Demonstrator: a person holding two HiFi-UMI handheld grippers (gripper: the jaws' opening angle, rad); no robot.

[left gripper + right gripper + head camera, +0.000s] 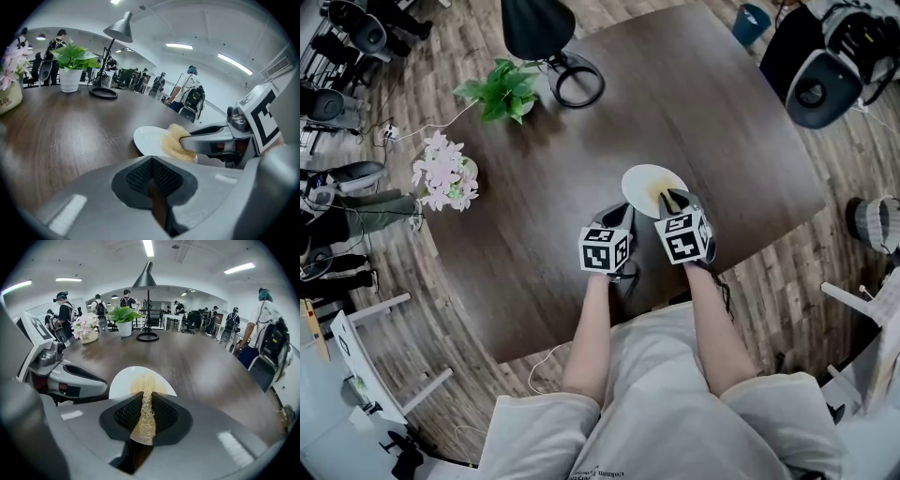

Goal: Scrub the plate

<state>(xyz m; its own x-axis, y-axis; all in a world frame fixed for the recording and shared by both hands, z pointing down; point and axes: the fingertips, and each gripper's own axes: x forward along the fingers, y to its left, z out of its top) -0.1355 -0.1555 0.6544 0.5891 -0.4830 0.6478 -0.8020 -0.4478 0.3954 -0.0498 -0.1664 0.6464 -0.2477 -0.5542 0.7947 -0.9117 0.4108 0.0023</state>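
Round white plate lies near the dark brown wooden table's near edge; right gripper pinches a tan fibrous scrubbing pad against the plate; left gripper, jaws together on nothing, sits just left of the plate

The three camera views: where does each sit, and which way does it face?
Head view: on the person's head, facing steeply down at the table; shows both forearms, the left gripper and the right gripper.
Left gripper view: on the left gripper, facing along its shut jaws toward the plate; the right gripper shows at the right.
Right gripper view: on the right gripper, facing along jaws shut on the scrubber, over the plate.
Shared: both gripper views show the plate, potted plant and lamp.
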